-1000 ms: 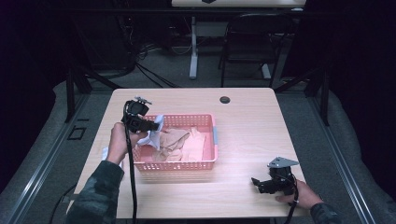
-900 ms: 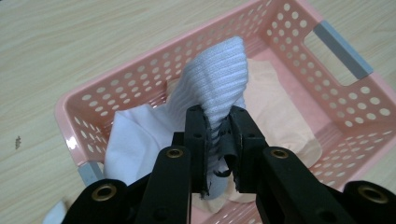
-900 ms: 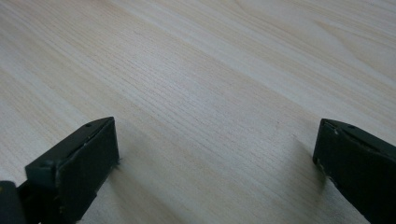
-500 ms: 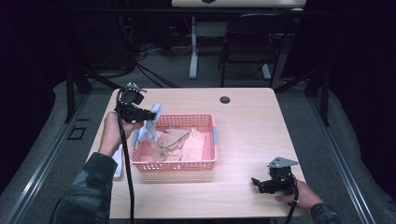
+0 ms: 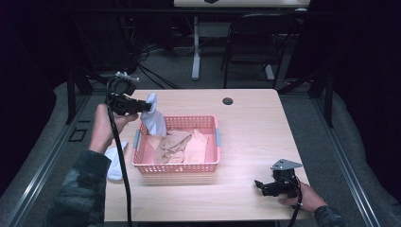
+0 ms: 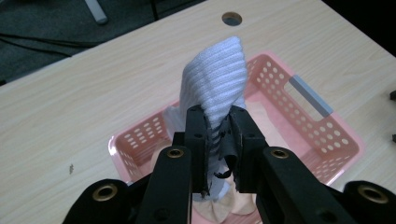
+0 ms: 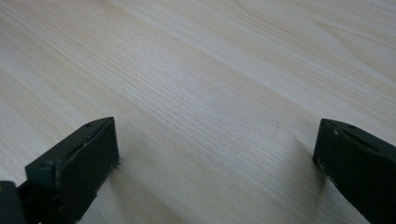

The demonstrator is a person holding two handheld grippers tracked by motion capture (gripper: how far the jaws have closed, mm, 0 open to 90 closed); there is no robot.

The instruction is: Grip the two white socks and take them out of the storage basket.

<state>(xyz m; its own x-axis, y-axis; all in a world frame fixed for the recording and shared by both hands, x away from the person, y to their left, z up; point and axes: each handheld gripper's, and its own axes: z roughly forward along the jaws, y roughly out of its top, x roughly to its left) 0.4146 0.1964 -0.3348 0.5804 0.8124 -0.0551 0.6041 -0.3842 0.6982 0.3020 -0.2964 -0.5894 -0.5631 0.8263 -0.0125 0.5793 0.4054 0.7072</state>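
White ribbed sock (image 6: 217, 79), pinched in the left gripper (image 5: 147, 108), hangs over the upper-left corner of the pink basket (image 5: 177, 165) mid-removal, likely next carried beside another white cloth (image 5: 114, 161) at left, while the right gripper (image 5: 265, 187) rests wide at lower right.

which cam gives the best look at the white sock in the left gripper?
Left gripper view. The white sock stands close up there, ribbed knit clear, pinched between the left gripper jaws above the pink basket. The high view shows it small, hanging over the basket's left end. The right gripper view looks at bare table.
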